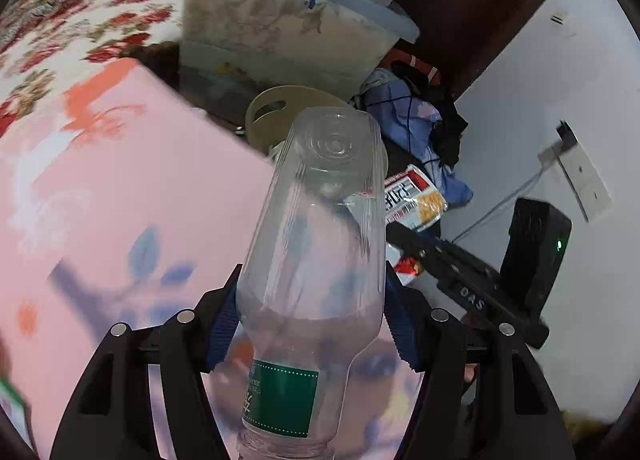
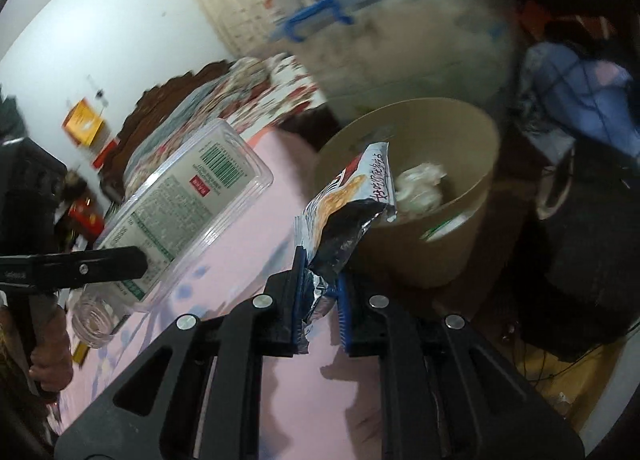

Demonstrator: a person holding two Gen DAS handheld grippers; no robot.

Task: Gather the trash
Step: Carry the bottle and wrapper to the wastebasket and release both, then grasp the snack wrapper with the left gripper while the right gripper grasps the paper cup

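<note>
My left gripper (image 1: 310, 320) is shut on an empty clear plastic bottle (image 1: 320, 228) with a green label, held base forward above the pink sheet. The bottle also shows in the right wrist view (image 2: 188, 204), at the left. My right gripper (image 2: 322, 292) is shut on a crumpled foil snack wrapper (image 2: 348, 204) and holds it just in front of a tan waste bin (image 2: 456, 244) with white crumpled paper inside. In the left wrist view the bin's rim (image 1: 272, 108) shows behind the bottle, and the wrapper (image 1: 416, 196) sits right of it.
A clear storage box (image 1: 288, 28) with a blue handle stands behind the bin. A pink patterned sheet (image 1: 120, 200) covers the bed at left. A pile of blue clothes (image 1: 416, 120) lies by the white wall. A floral quilt (image 1: 72, 32) lies far left.
</note>
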